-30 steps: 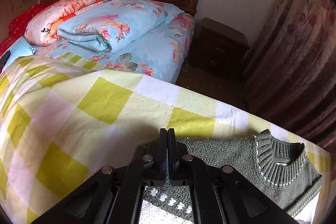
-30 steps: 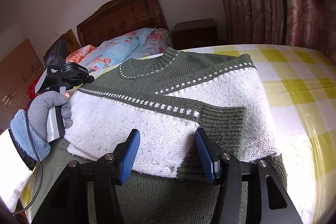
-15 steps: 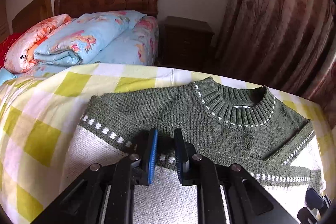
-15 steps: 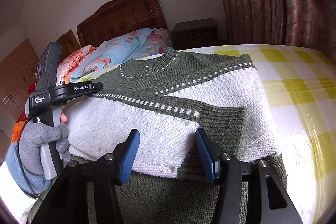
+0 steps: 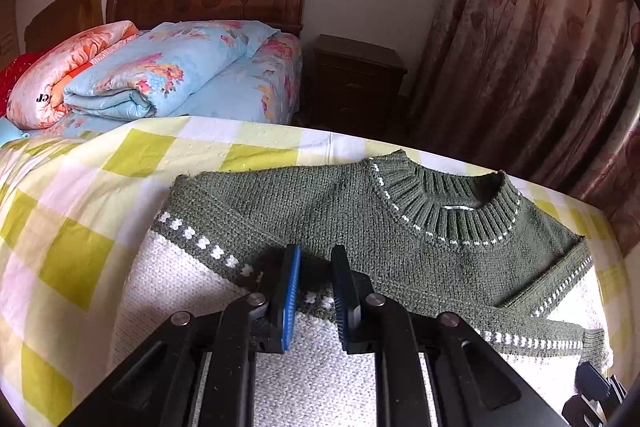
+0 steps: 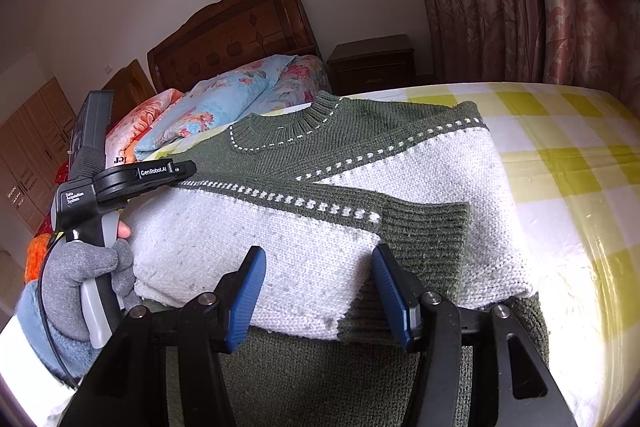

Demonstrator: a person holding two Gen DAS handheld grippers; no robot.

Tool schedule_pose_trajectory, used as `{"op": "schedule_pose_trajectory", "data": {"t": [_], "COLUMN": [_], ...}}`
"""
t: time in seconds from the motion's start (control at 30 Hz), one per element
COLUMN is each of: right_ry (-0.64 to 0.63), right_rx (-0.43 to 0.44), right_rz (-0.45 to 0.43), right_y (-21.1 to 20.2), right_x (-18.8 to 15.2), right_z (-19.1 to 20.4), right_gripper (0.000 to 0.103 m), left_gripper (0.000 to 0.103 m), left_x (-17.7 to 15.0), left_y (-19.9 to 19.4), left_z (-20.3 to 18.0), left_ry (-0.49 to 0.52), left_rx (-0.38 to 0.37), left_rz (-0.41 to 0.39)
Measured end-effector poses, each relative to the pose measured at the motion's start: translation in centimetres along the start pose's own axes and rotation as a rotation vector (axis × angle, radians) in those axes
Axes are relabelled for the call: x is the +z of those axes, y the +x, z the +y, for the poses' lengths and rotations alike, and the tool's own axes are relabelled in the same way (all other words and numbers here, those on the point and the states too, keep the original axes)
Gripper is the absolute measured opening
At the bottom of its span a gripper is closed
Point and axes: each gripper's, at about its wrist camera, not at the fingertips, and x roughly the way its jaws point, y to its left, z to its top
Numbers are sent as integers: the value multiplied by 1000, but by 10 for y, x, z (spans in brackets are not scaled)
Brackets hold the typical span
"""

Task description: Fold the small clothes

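A green and white knit sweater (image 5: 328, 219) lies on the yellow checked cloth (image 5: 80, 227), collar toward the far edge, with a sleeve folded across its white body (image 6: 320, 207). My left gripper (image 5: 314, 267) hovers just above the sweater's left shoulder stripe, jaws slightly apart and empty. My right gripper (image 6: 318, 267) is open at the sweater's lower edge, with the folded white part and green cuff (image 6: 424, 227) between its pads. The left gripper's handle (image 6: 96, 195), held by a gloved hand, shows at the left of the right wrist view.
A bed with folded floral quilts (image 5: 160, 75) stands behind the table. A dark nightstand (image 5: 352, 79) and patterned curtains (image 5: 540, 47) are at the back right. The cloth's far edge (image 5: 280, 135) runs close behind the collar.
My left gripper has swung right from the sweater's left edge to over the shoulder stripe and its jaws have opened slightly. My right gripper has stayed still and open.
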Motion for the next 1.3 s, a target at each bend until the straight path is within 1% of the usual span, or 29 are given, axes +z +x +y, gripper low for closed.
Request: {"op": "schedule_pose_trajectory", "data": {"t": [0.13,0.2,0.23,0.3,0.37,0.43,0.5,0.57,0.6,0.63,0.67,0.7,0.77,0.8,0.83,0.9,0.97,1.07,1.13,1.2,1.3], "right_ry": [27,37,40,48,54,54,38,-34,-80,-120,-164,-213,-302,-357,-375,-331,-259,-163,-92,-80,-143], "right_rx": [28,38,42,52,63,74,65,-8,-16,1,20,18,-15,-58,-80,-134,-164,-244,-225,-215,-267], "right_rz": [-6,-9,-10,-12,-15,-19,-19,3,15,27,49,85,178,168,170,173,152,126,105,101,123], "right_y": [-1,-1,-2,-2,-3,-3,-6,-12,-17,-21,-23,-22,-11,-10,-11,-19,-31,-51,-64,-67,-62], "right_x": [1,0,0,0,0,0,-1,-5,-10,-15,-23,-31,-52,-61,-64,-63,-63,-63,-62,-62,-64], "right_z": [-5,-7,-7,-9,-10,-9,-6,13,28,42,57,72,92,99,100,87,60,17,-4,-8,4], "right_gripper": [103,103,103,103,103,103,103,103,103,103,103,103,103,103,103,103,103,103,103,103,103], "left_gripper": [19,19,19,19,20,22,22,22,22,22,22,22,22,22,22,22,22,19,19,19,19], "left_x": [1,-3,-7,-21,-41,-65,-90,-111,-119,-125,-129,-132,-133,-134,-135,-136,-140,-142,-142,-142,-143], "left_y": [1,-8,-18,-45,-74,-93,-101,-106,-109,-109,-110,-112,-115,-116,-118,-121,-125,-127,-126,-127,-128], "left_z": [1,2,3,5,4,3,7,12,13,12,13,14,21,25,31,50,71,94,97,93,93], "left_ry": [-4,3,-15,-44,-32,3,25,35,50,71,89,100,82,74,63,8,-52,-132,-152,-136,-142], "left_rx": [-26,-28,-44,-124,-183,-191,-160,-155,-150,-131,-128,-127,-140,-140,-145,-164,-191,-226,-226,-204,-195], "left_rz": [13,34,38,29,14,22,56,69,64,72,56,43,44,44,40,36,30,22,17,14,8]}}
